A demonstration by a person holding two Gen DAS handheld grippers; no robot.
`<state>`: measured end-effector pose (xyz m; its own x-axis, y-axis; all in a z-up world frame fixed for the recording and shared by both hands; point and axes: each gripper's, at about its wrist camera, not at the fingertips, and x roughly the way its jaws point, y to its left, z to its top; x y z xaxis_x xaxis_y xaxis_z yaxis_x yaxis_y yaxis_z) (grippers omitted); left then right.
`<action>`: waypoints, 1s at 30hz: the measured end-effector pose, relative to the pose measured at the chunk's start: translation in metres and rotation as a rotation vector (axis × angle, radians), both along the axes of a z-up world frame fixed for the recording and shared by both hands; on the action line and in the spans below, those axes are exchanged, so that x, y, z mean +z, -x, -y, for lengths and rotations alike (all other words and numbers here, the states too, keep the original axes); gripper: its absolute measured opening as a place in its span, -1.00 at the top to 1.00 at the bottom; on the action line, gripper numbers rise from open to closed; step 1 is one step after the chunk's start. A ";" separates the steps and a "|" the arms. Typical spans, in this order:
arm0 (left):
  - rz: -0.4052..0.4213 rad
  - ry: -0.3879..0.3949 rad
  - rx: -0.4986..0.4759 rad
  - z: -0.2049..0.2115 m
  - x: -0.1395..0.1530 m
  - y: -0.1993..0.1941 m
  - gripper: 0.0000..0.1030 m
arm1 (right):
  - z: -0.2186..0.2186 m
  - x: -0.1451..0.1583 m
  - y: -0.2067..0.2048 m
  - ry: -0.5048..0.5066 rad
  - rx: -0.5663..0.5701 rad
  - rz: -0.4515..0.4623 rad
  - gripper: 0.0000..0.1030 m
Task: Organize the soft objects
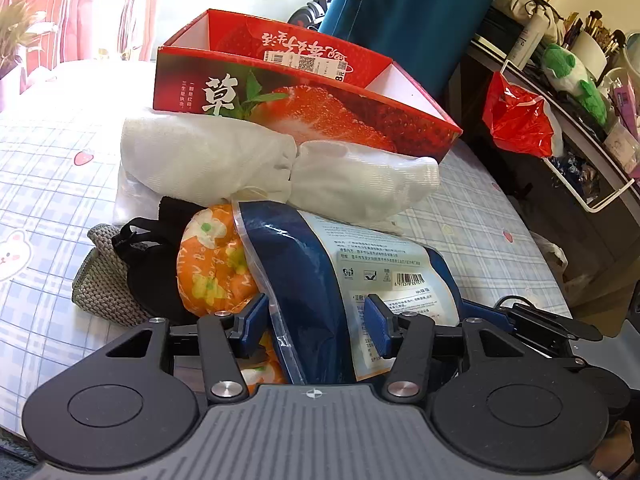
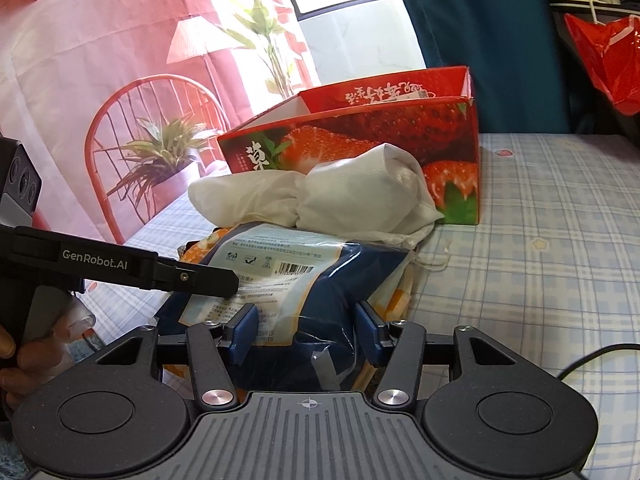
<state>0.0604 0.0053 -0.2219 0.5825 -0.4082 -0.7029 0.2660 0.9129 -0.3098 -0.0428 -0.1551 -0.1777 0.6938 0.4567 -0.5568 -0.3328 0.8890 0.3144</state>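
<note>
The left tool [image 1: 316, 320] has its 2 blue pads pressed on the near end of a blue plastic package [image 1: 320, 280], so it is clamped on it. The right tool [image 2: 306, 330] is clamped on the same blue plastic package [image 2: 296, 280], from the other side; its pads touch the crumpled film on both sides. In the right wrist view the black finger of the left tool comes in from the left and lies over the package label.

The package rests on a bed [image 2: 540, 260] with a checked sheet. Under the package and to the left of the left tool lies an orange flowered bundle [image 1: 212, 264], touching it. Further left are a black strap item [image 1: 152, 264] and a grey knitted cloth [image 1: 104, 292]. Just beyond the package lies a white cloth bag [image 1: 240, 164], tied in the middle. Behind this bag stands a red strawberry box [image 1: 304, 96], open at the top, and the bag leans against its front wall.
</note>
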 end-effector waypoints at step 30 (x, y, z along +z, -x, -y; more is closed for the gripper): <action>0.307 0.066 -0.063 -0.021 0.102 0.009 -0.05 | -0.010 0.106 -0.016 -0.047 0.108 0.258 0.04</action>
<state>0.0510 0.0262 -0.1201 0.7355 -0.4891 -0.4688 0.4118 0.8722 -0.2640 -0.0268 -0.1455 -0.0719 0.7557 0.5572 -0.3443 -0.4995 0.8303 0.2473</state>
